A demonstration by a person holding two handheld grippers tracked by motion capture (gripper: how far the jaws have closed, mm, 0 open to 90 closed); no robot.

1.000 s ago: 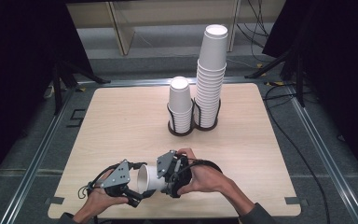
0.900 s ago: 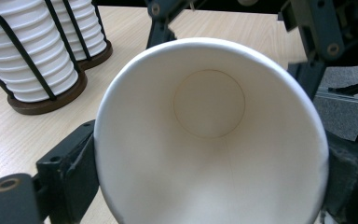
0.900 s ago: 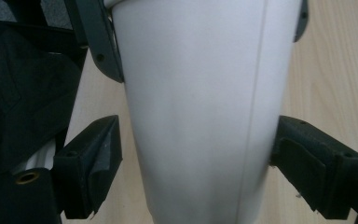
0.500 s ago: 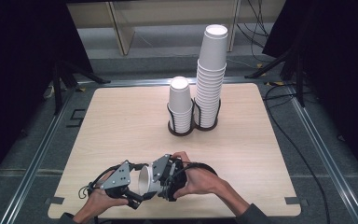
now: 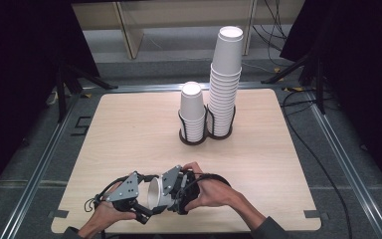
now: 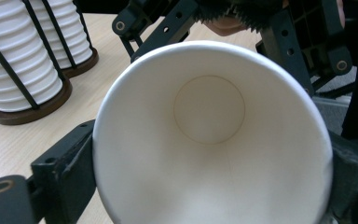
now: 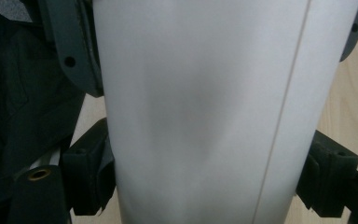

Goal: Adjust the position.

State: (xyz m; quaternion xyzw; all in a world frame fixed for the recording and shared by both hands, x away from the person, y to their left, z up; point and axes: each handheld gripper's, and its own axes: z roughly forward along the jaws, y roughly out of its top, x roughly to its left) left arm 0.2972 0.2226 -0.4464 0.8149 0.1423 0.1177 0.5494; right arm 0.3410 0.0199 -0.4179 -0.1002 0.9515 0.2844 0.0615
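One cup: paper cup (image 5: 155,193) on its side, near table edge, between your grippers.
Axis: mouth toward left gripper (image 5: 140,211), base toward right.
Right gripper (image 5: 175,195): clamped on cup body.
Left gripper: jaws flank rim, just been opening.
Nearer: both touching.

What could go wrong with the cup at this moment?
1. The left claw has just been opening around the paper cup; if the right claw grips loosely, the cup may drop onto the table.
2. The right claw's pads flank the thin wall; squeezing harder may crease it.
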